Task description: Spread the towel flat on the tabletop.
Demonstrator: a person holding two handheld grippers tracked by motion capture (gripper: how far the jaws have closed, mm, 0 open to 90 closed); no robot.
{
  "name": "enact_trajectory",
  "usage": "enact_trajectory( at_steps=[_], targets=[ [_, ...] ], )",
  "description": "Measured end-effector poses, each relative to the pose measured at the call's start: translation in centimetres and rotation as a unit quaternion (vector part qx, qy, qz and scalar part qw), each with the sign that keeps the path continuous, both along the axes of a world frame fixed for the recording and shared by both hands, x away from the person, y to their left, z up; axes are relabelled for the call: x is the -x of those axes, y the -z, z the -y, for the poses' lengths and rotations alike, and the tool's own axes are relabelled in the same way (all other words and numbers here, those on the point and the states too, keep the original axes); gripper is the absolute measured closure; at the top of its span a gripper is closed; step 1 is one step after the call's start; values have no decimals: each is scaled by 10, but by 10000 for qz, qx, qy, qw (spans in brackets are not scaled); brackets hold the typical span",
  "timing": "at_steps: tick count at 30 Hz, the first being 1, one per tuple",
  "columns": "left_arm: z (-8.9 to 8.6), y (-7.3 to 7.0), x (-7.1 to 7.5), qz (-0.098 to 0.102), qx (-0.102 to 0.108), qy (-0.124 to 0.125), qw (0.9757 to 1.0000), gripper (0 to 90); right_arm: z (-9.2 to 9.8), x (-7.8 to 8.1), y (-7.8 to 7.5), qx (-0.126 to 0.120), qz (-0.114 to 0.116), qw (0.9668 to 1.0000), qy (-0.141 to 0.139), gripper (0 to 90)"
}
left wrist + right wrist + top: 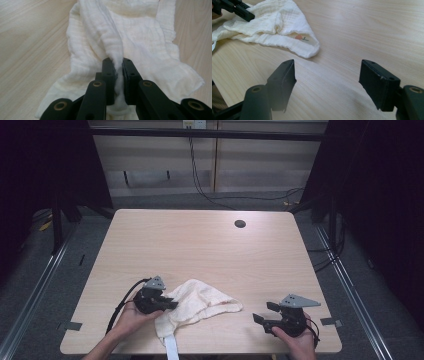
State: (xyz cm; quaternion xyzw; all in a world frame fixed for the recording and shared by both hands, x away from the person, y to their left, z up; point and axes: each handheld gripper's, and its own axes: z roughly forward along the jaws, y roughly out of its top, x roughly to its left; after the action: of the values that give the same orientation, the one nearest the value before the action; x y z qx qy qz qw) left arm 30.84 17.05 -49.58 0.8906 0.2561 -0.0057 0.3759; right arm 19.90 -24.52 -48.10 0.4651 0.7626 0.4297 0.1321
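Now left gripper (pixel 116 63) fingers pinching cloth (pixel 140 37) fold.

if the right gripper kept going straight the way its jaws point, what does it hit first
Probably nothing but bare light wooden table. In the right gripper view the open right gripper aims past the corner of the crumpled white muslin cloth, which lies off to one side, though depth is unclear.

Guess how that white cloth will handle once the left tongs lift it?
Probably floppy: the cloth lies crumpled in soft folds, so it should drape and trail. Likely light; the weave looks thin and gauzy. The left tongs pinch one ridge, so the rest may drag on the table.
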Motion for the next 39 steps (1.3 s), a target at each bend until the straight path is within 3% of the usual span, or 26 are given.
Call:
enact_trajectory(
  at_steps=[9,14,15,17,20,21,22,23,24,25,26,28,30,33,35,36,39],
  targets=[
    [7,0,6,-31,7,36,10000,821,-1,0,0,4,-18,10000,-31,284],
    [6,-1,7,-147,60,45,9999,802,-1,0,0,-2,-32,10000,-33,284],
    [6,-1,7,-162,86,44,9998,757,-1,0,0,-5,-31,10000,-34,284],
    [5,-6,9,-43,60,-33,10000,585,-1,0,0,-10,-22,10000,-41,284],
    [-4,-21,12,61,461,-201,9987,454,0,0,0,-33,-17,10000,-51,284],
    [-4,-21,12,61,461,-201,9987,436,0,0,0,-32,-22,10000,-49,284],
    [-7,-34,18,279,657,-239,9972,435,0,0,0,-31,-14,10000,-51,283],
    [-7,-39,23,330,759,-170,9964,438,-1,0,0,-36,-37,10000,-45,284],
    [-5,-42,29,365,838,-10,9958,474,-1,0,0,-40,-38,10000,-52,284],
    [-5,-42,29,365,838,-10,9958,536,-1,-1,1,-24,-26,10000,-55,283],
    [1,-43,39,317,822,440,9951,598,-1,-1,1,-22,-28,10000,-57,283],
    [10,-38,47,248,608,756,9950,664,-1,-1,0,-17,-40,10000,-50,283],
    [20,-32,52,189,432,955,9943,673,-1,0,0,-23,-40,10000,-45,283],
    [29,-25,54,119,281,1065,9938,653,-1,0,0,-35,-10,10000,-54,283],
    [31,-24,55,175,181,1084,9938,610,0,0,0,-36,-18,10000,-44,282],
    [35,-21,59,326,96,1137,9929,591,0,0,0,-39,-20,10000,-48,283],
    [39,-17,59,388,-126,1197,9920,577,0,0,0,-44,-19,10000,-51,282]
  ],
)
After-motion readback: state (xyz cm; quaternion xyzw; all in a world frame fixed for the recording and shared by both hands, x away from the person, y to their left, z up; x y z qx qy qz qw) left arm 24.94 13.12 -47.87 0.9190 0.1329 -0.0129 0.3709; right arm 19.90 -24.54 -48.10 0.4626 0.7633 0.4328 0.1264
